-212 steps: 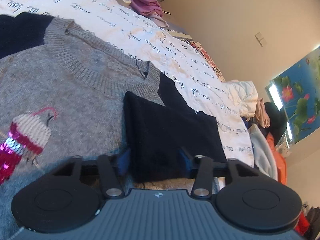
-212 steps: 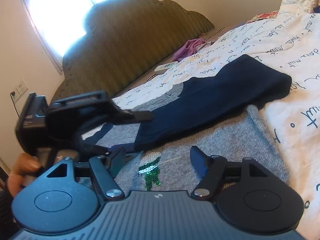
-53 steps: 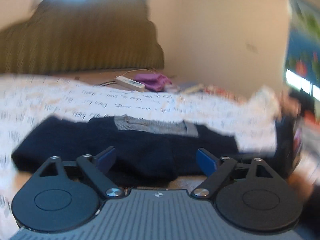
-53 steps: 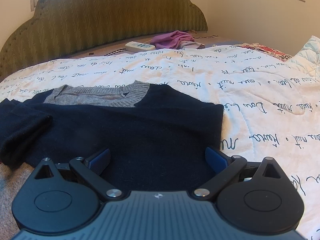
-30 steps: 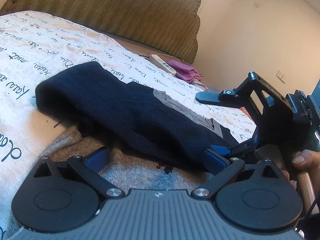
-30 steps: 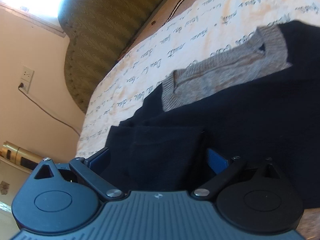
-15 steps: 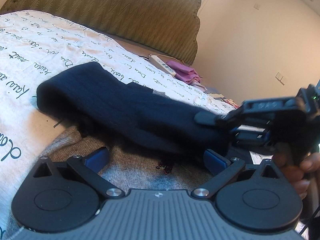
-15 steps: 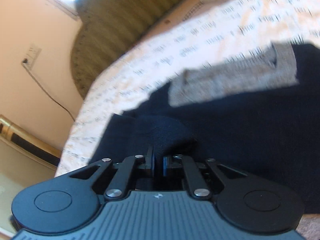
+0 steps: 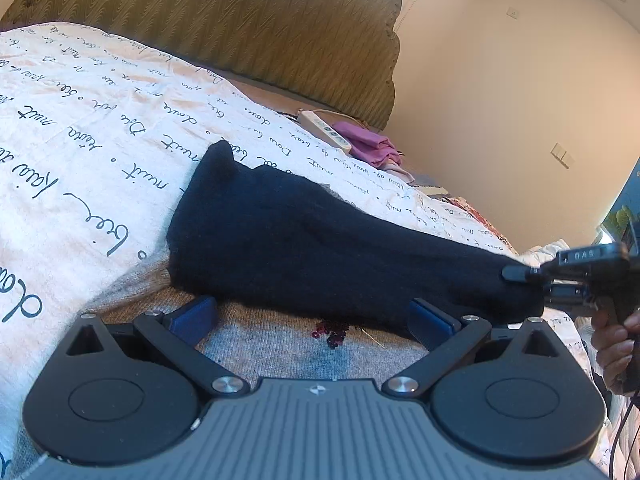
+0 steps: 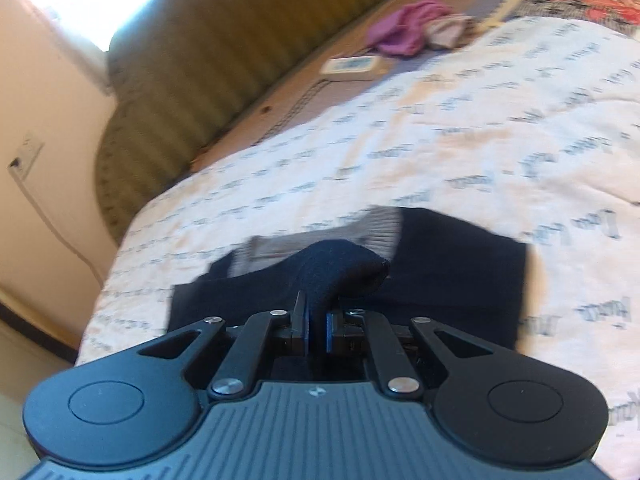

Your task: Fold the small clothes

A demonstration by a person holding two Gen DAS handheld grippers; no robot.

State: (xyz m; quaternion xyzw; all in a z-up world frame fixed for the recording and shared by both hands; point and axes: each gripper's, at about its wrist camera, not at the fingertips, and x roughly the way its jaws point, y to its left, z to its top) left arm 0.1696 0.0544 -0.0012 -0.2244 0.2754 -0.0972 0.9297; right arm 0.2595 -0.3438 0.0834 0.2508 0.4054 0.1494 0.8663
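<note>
A grey knit sweater (image 9: 276, 344) with navy sleeves lies on the bed. In the left wrist view my left gripper (image 9: 312, 318) rests low over its grey body, open, nothing between its blue pads. One navy sleeve (image 9: 320, 248) stretches across the sweater toward the right, its cuff pinched in my right gripper (image 9: 532, 284). The right wrist view is blurred: my right gripper (image 10: 318, 329) is shut on the bunched navy sleeve (image 10: 340, 272), lifted above the navy part of the sweater (image 10: 448, 280). The grey collar (image 10: 376, 226) shows just behind.
A white bedspread (image 9: 100, 152) with black script covers the bed. An olive padded headboard (image 9: 240, 20) stands behind. A white power strip (image 9: 324, 130) and purple cloth (image 9: 372, 148) lie by it. A person's hand (image 9: 612, 332) holds the right gripper.
My right gripper shut on the navy sleeve, then rose and carried its cuff to the right across the sweater. The left gripper stayed put, still open.
</note>
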